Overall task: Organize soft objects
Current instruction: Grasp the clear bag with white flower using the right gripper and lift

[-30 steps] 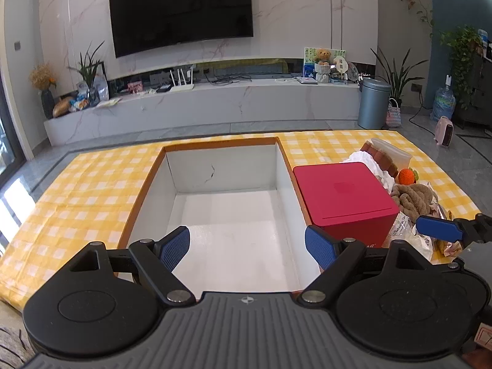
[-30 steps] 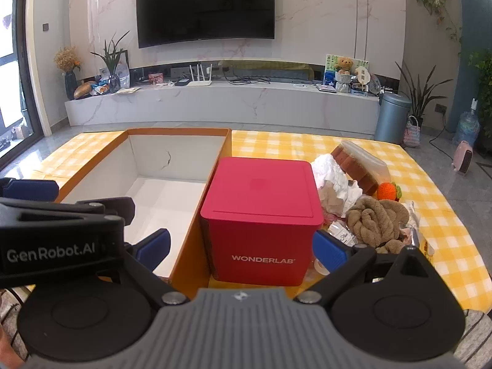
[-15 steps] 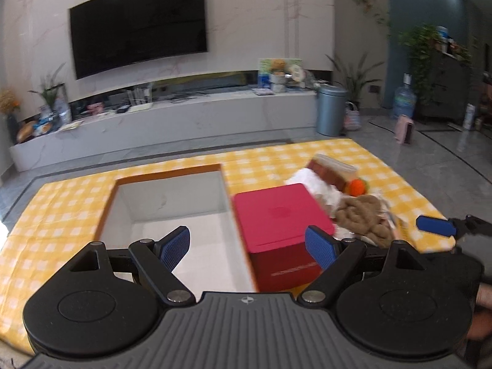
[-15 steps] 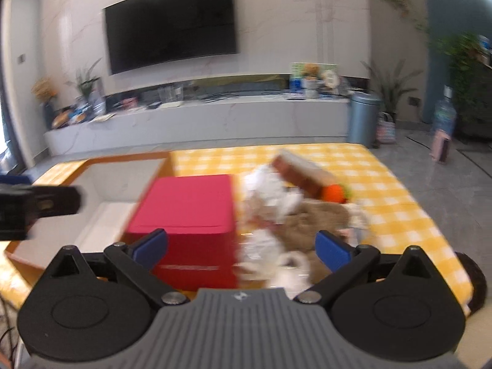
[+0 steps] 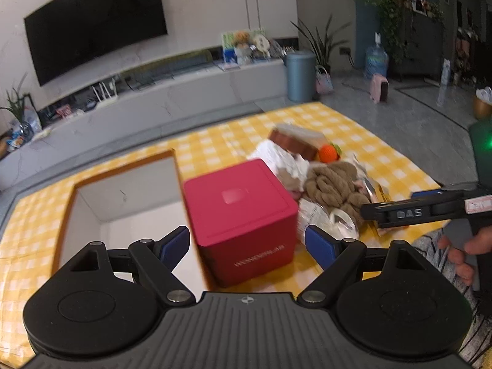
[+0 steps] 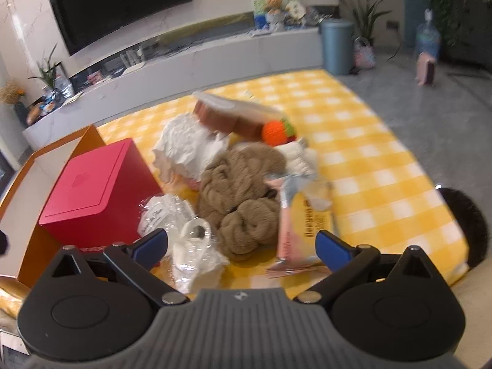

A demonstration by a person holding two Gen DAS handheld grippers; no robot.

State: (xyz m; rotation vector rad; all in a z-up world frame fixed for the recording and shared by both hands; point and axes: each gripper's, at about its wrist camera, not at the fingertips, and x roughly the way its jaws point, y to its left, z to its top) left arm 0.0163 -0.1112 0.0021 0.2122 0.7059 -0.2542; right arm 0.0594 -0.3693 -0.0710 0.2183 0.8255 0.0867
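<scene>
**Both grippers empty, facing the heap of soft things**

The right gripper (image 6: 241, 246) hovers with its blue pads spread wide and nothing between them. Straight ahead of it, just beyond the pads, lies the jumble to be sorted: a tan knitted woollen bundle (image 6: 243, 193) in the middle, a crinkled clear plastic bag (image 6: 193, 255) nearest its left pad, a pink-and-yellow flat foil packet (image 6: 304, 218) nearest its right pad, a crumpled white cloth (image 6: 184, 144) farther off, and an orange crocheted ball (image 6: 274, 133) against a brown block under a clear lid (image 6: 230, 113) at the far side. The wide opening suits a first grab at the bulky knit, by my judgement.

The left gripper (image 5: 247, 246) is likewise wide and empty, pointed at a red lidded square box (image 5: 240, 218) that stands just ahead of it. To the left of that box is an open white-lined tray with an orange rim (image 5: 123, 203), probably the place the soft things are meant for. All of it sits on a bench under yellow-checked cloth (image 6: 369, 169). Nothing has been sorted yet.
</scene>
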